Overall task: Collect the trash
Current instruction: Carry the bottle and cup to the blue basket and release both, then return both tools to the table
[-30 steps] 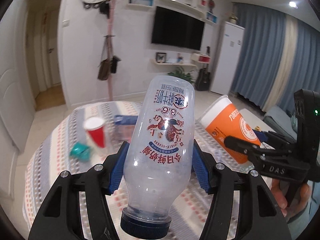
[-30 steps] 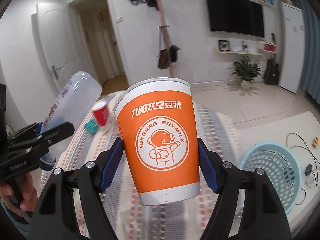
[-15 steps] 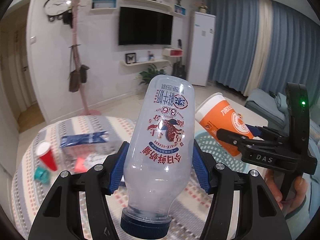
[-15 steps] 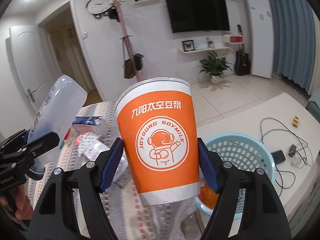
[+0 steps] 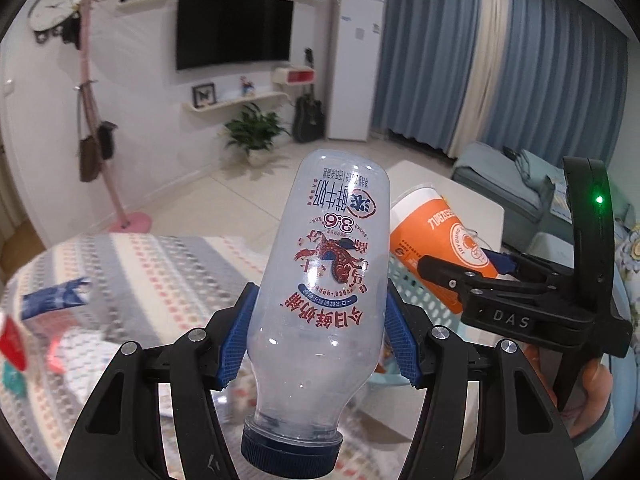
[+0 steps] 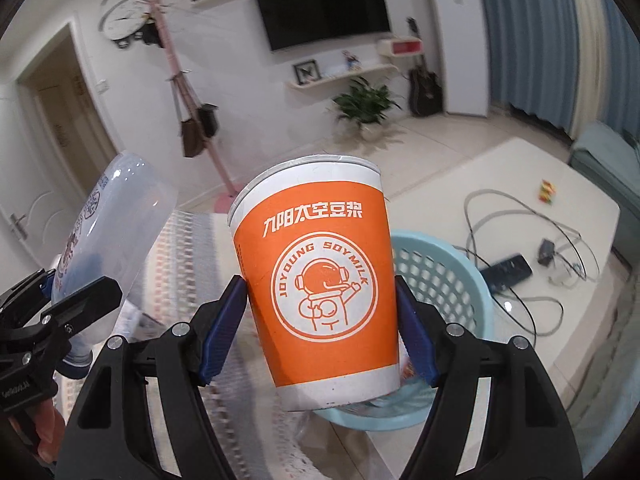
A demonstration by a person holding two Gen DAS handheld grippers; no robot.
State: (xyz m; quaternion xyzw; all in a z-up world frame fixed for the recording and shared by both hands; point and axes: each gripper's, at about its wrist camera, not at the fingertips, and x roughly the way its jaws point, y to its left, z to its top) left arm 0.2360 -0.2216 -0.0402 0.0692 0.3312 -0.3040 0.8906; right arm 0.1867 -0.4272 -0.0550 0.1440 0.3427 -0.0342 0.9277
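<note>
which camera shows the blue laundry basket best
The right wrist view: the basket shows its rim and lattice wall behind the orange cup. In the left wrist view only a sliver peeks between bottle and cup.

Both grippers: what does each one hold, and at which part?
Left gripper clamps the plastic bottle at its body, cap toward camera. Right gripper clamps the orange paper cup by its sides.

Even indoor light, fisheye bending at dark corners, motion blur on surroundings
</note>
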